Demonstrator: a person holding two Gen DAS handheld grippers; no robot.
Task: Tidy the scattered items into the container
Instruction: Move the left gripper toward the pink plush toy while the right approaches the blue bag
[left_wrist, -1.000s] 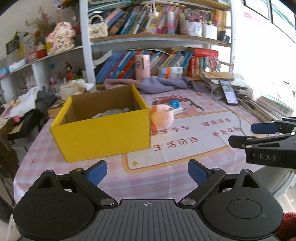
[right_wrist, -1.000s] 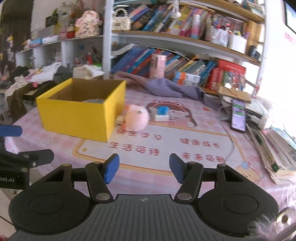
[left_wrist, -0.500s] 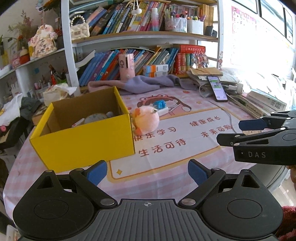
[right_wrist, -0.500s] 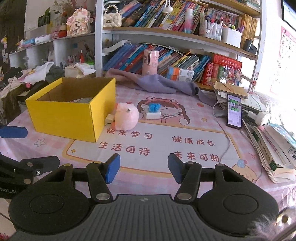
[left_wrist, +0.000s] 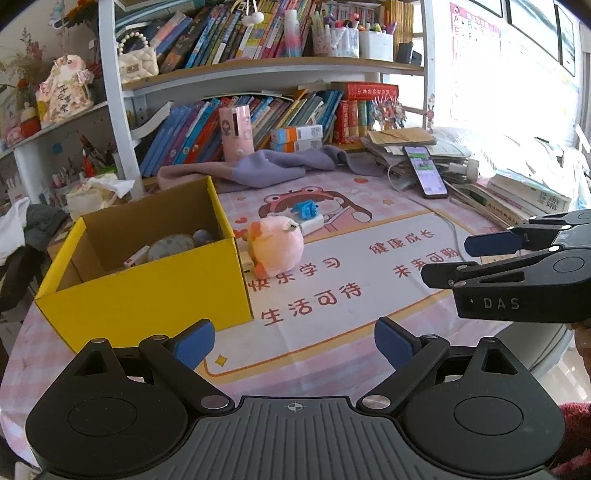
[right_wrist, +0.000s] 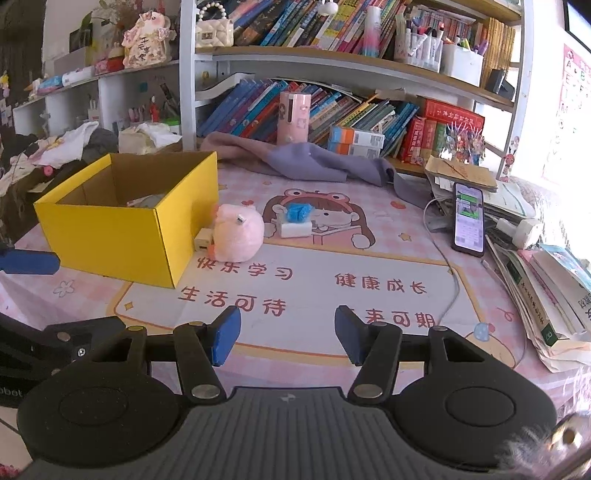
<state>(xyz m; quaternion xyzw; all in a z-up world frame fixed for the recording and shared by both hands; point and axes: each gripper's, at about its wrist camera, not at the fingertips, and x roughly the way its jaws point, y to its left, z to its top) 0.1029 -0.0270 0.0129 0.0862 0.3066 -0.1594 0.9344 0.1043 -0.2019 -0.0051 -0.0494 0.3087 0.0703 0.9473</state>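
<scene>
**Box part-filled, three items loose beside it, both grippers empty**

Yellow cardboard box (left_wrist: 147, 291) sits open on the left of the table, on the pink checked cloth (right_wrist: 491, 354). Inside: a round greyish item (left_wrist: 170, 246), a small white piece with a red end (left_wrist: 135, 259), something small and rounded behind them, too small to identify.

Pink plush toy (left_wrist: 277, 246) lies just off the box's right wall, on the printed mat (right_wrist: 317, 291). A small cream block (right_wrist: 204, 240) sits wedged between plush and box wall, touching both as far as I can tell. Behind the plush, well clear of the box: a white block (right_wrist: 295, 228) with a blue crumpled object (right_wrist: 298, 213) on top.

Left gripper (left_wrist: 294, 341): fingers spread wide, nothing between the blue pads, hovering over the near table edge, aimed between the box's front corner and the mat.

Right gripper (right_wrist: 287, 338): narrower gap, jaws closing, nothing between them, pointed at the mat's printed text. In the left wrist view it shows side-on at right (left_wrist: 458, 260), apart from everything on the table.

Further out: purple cloth (right_wrist: 306, 162) bunched at the back, pink cylinder (right_wrist: 294, 118) upright behind it, smartphone (right_wrist: 468, 218) lit and propped on a stack of papers at right with a white cable (right_wrist: 448, 273) trailing across the mat. Bookshelf (right_wrist: 332, 55) packed with books behind it all.
</scene>
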